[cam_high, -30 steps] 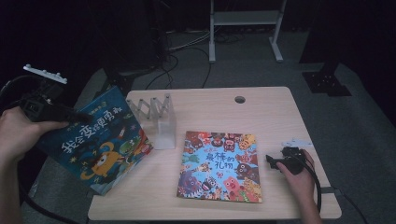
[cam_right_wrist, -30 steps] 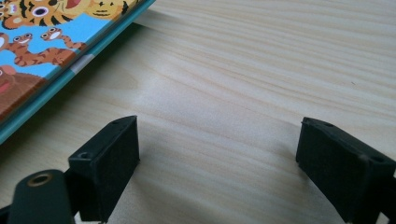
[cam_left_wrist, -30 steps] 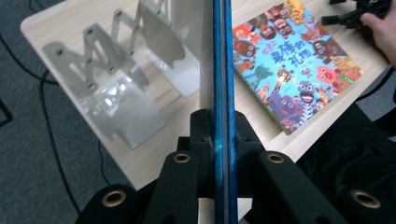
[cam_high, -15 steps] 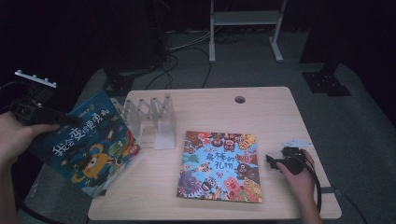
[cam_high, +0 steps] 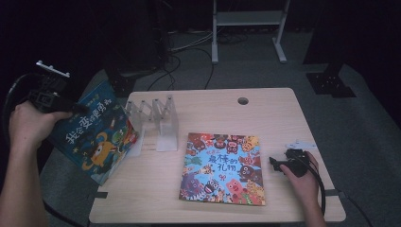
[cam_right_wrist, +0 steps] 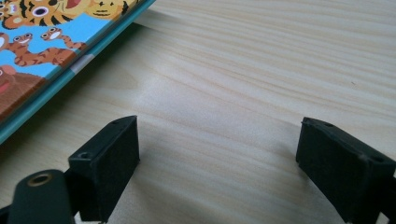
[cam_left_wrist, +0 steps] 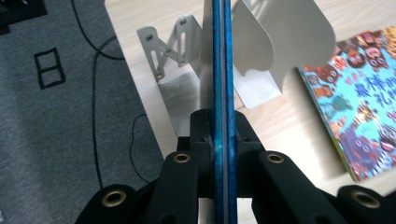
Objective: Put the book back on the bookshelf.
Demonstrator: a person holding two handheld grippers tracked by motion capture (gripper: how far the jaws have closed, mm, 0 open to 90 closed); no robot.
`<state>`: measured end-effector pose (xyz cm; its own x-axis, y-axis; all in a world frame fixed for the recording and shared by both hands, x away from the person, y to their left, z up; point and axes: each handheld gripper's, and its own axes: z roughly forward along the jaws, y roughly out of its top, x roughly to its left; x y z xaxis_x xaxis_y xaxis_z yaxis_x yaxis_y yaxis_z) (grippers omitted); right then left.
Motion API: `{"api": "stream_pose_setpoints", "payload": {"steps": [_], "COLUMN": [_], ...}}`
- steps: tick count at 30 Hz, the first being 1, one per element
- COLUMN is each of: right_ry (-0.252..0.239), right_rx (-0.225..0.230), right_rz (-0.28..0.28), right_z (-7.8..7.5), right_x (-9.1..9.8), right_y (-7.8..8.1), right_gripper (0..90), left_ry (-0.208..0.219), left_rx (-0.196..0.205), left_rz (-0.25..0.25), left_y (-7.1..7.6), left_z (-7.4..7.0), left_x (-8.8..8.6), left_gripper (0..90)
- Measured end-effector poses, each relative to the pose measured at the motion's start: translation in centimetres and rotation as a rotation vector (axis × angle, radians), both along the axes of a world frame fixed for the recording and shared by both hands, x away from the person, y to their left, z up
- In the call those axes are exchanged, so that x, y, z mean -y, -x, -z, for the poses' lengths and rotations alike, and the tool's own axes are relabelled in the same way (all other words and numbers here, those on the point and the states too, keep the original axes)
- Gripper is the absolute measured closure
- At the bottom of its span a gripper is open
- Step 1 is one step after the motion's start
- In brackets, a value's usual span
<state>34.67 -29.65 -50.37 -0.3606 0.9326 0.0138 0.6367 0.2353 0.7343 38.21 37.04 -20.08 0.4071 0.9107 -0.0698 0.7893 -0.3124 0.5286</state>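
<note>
Off the table's left edge, the left gripper [cam_high: 71, 108] pinches a dark blue picture book [cam_high: 94, 137] by its upper edge; in the left gripper view the black jaws press on both covers of the book [cam_left_wrist: 222, 70]. It hangs tilted, its lower part over the table's left edge, just beside a metal book rack [cam_high: 153, 118] that stands near the back left corner with its dividers upright. Toward the front of the table [cam_high: 269, 113], at the middle, a second, colourful picture book [cam_high: 222, 168] lies flat. Near the front right corner the right gripper [cam_high: 275, 163] rests on the wood, jaws apart with nothing between them, just beside that flat book's right edge.
</note>
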Motion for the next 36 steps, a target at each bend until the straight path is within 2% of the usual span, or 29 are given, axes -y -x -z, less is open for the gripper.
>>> {"api": "stream_pose_setpoints", "payload": {"steps": [1, 6, 9, 11, 14, 17, 19, 32, 36], "right_ry": [0.0, 0.0, 0.0, 0.003, 0.0, 0.0, 0.001, 0.001, 0.001], "right_rx": [0.0, 0.0, 0.0, 0.002, 0.0, 0.0, 0.0, 0.001, 0.001], "right_rz": [0.0, 0.0, 0.0, -0.002, 0.0, 0.0, 0.0, -0.001, -0.001], "right_z": [0.0, 0.0, 0.0, 0.0, 0.0, 0.0, 0.0, 0.0, 0.0], "right_x": [0.0, 0.0, 0.0, 0.0, 0.0, 0.0, 0.0, 0.0, 0.0], "right_y": [0.0, 0.0, 0.0, 0.0, 0.0, 0.0, 0.0, 0.0, 0.0], "right_gripper": [12.3, 12.3, 12.3, 12.3, 12.3, 12.3, 12.3, 12.3, 12.3], "left_ry": [0.0, -0.017, -0.022, -0.034, -0.016, -0.011, -0.019, -0.028, -0.02], "left_rx": [0.0, -0.021, -0.023, -0.012, -0.011, 0.012, 0.0, -0.001, 0.009], "left_rz": [0.0, -0.038, -0.063, -0.077, -0.086, -0.11, -0.107, -0.105, -0.096], "left_y": [0.0, -2.2, -2.9, -3.7, -4.2, -5.0, -5.3, -5.2, -4.9], "left_z": [0.0, 0.7, 1.0, 1.1, 1.1, 1.2, 1.4, 1.4, 0.7], "left_x": [0.0, 0.2, 0.2, 0.2, 0.1, 0.3, 0.6, 0.6, 0.4], "left_gripper": [82.3, 82.3, 82.4, 82.4, 82.4, 82.4, 82.3, 81.1, 79.1]}}
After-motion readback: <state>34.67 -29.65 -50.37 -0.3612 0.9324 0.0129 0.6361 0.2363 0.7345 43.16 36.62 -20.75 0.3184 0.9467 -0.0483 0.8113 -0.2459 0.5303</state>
